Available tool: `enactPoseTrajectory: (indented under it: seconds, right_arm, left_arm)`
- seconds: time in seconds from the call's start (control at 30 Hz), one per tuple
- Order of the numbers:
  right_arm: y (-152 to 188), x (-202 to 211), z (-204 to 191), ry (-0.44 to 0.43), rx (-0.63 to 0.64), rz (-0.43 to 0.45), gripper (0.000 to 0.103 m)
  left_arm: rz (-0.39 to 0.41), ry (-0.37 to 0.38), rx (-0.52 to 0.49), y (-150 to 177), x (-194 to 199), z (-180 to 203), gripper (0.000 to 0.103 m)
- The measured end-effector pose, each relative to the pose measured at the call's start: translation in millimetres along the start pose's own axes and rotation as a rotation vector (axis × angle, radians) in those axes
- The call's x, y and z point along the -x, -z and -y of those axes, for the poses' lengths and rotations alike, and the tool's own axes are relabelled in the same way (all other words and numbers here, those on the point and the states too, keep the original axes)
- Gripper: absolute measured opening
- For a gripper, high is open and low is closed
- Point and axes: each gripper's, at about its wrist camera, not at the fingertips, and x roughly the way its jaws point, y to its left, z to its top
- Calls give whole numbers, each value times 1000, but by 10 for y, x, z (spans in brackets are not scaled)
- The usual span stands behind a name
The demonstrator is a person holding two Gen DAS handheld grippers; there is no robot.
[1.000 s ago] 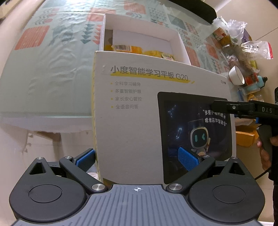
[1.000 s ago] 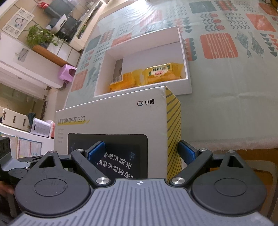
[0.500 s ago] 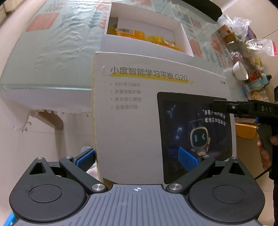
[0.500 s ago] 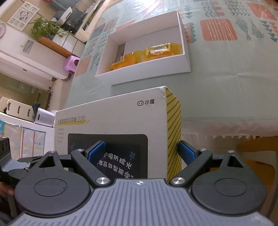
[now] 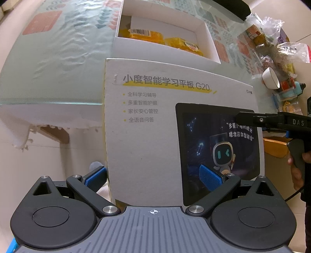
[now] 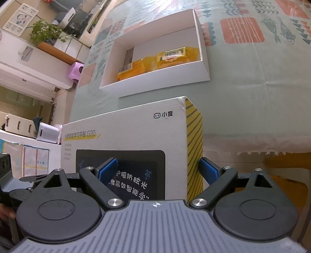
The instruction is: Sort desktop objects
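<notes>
Both my left tool and right tool clamp the printed white cardboard lid, held short of the open white box on the bench ahead.

Both wrist views sit close behind the box lid, facing the open tray.

Clearly a lived-in home, likely a dining or living area. Patterned tablecloth with fish and geometric prints over the table. Clutter of plastic bags, snack packets and a white bowl heaped at one table end. Beyond, white cabinets topped by a potted plant, framed pictures on the wall, a small purple stool on the floor. Children's charts pinned low on a wall, beside a white appliance.
</notes>
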Motion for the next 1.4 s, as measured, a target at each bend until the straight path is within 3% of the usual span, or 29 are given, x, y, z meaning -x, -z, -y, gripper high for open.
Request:
enactPoseTrajectory:
  seconds: [0.67,1.0,1.4]
  right_arm:
    - [-683,-79,-124,38,-22,89,103]
    - [-1050,-147,-156,43,-22,90,103]
    - [-1778,-202,-118,26,13,80,103]
  left_arm:
    - [40,23,-64,-840,23,-133,102]
    - [43,22,-70,-1182,20,-151,102]
    - [56,6,-23,-1803,4,-129,102]
